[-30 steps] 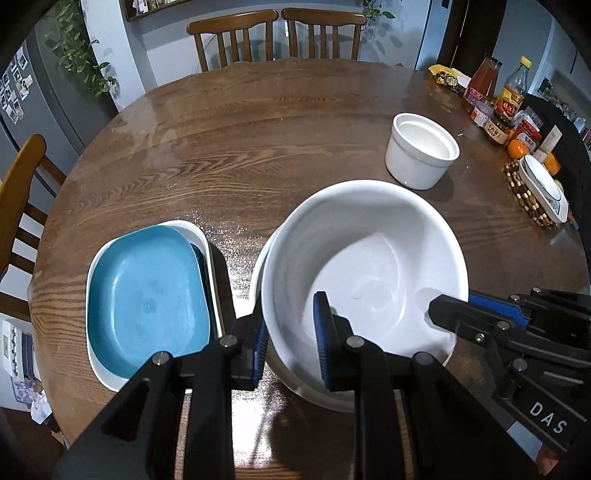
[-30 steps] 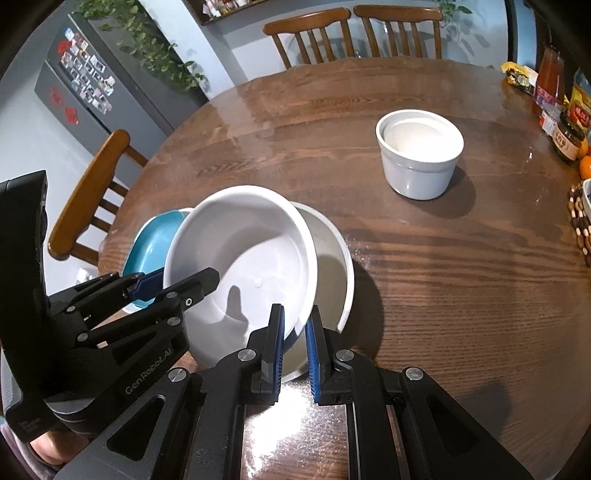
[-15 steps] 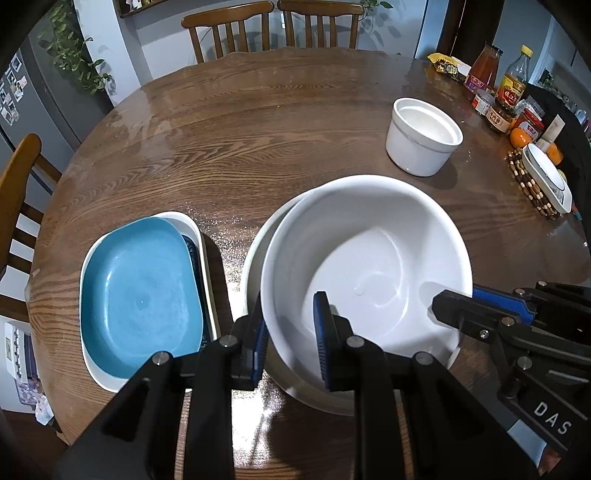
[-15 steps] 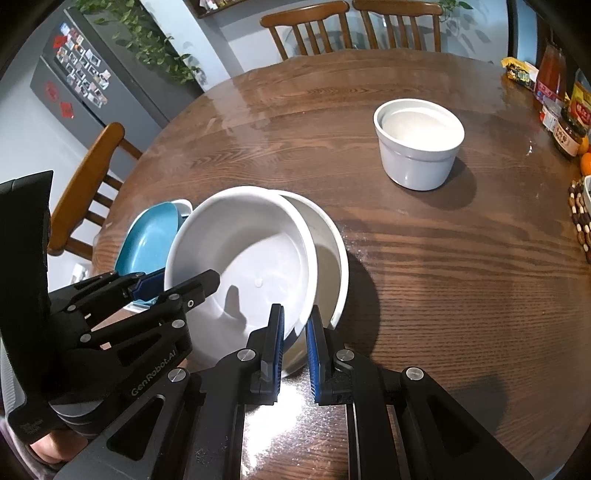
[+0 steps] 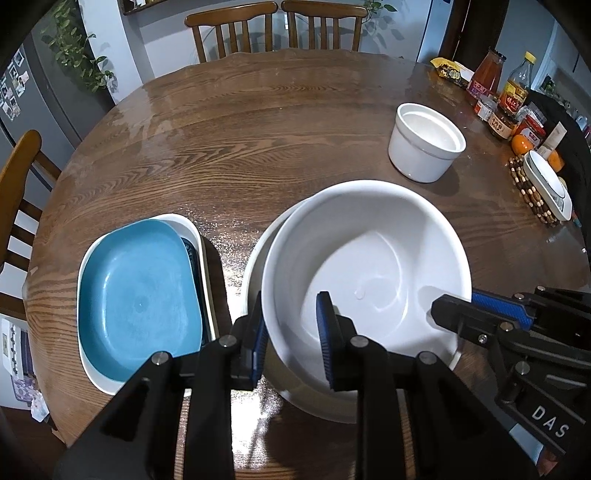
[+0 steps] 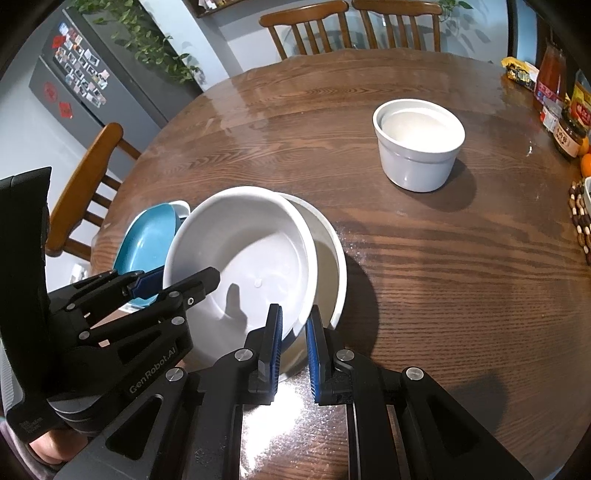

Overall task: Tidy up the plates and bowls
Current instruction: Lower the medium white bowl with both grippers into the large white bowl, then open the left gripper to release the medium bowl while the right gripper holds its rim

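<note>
A large white bowl (image 5: 369, 266) (image 6: 240, 254) hangs tilted above a second, wider white bowl (image 6: 328, 254) that rests on the round wooden table (image 5: 258, 140). My left gripper (image 5: 291, 332) is shut on the upper bowl's near-left rim. My right gripper (image 6: 294, 336) is shut on the same bowl's near-right rim. A blue plate (image 5: 140, 295) lies in a white square dish (image 5: 195, 236) to the left. A small deep white bowl (image 5: 424, 147) (image 6: 419, 144) stands apart at the back right.
Bottles and jars (image 5: 506, 99) crowd the table's right edge, with a white dish on a beaded trivet (image 5: 543, 192). Wooden chairs (image 5: 273, 26) stand at the far side and another chair (image 6: 85, 184) at the left.
Both grippers have lifted the upper white bowl a little higher and moved it slightly back over the lower bowl. The grips have not changed.
</note>
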The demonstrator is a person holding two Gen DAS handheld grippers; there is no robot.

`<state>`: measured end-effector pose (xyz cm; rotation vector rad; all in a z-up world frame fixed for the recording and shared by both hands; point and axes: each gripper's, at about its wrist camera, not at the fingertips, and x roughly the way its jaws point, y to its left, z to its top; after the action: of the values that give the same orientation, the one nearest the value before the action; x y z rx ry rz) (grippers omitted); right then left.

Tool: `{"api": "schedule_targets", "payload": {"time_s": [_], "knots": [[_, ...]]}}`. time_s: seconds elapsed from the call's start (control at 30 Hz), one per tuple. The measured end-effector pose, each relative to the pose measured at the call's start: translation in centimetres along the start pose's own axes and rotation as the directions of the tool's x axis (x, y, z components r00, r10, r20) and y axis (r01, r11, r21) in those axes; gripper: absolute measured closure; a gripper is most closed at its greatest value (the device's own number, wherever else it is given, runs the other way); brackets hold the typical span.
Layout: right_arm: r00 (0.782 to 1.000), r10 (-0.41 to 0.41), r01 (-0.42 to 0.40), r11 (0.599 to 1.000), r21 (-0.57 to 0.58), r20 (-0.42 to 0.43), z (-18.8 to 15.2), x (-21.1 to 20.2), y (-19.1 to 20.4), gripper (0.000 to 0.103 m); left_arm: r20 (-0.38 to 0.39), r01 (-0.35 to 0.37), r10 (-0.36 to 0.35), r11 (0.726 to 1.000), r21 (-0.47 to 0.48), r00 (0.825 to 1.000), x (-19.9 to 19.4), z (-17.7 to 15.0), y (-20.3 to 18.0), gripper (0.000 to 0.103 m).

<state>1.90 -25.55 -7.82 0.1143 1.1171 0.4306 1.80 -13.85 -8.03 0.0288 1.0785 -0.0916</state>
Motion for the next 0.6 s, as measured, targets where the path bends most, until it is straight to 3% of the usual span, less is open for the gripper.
{"api": "schedule_targets", "payload": {"time_s": [0.17, 0.6], "knots": [[1.0, -0.01, 0.01, 1.0, -0.011, -0.006, 0.18, -0.11, 0.21, 0.09, 0.01, 0.003, -0.003, 1.0, 0.008, 1.0, -0.29, 0.06, -0.06, 0.071], [1.0, -0.007, 0.007, 1.0, -0.008, -0.005, 0.25, -0.07, -0.07, 0.09, 0.025, -0.007, 0.006, 1.0, 0.013, 1.0, -0.43, 0.34, -0.04, 0.069]]}}
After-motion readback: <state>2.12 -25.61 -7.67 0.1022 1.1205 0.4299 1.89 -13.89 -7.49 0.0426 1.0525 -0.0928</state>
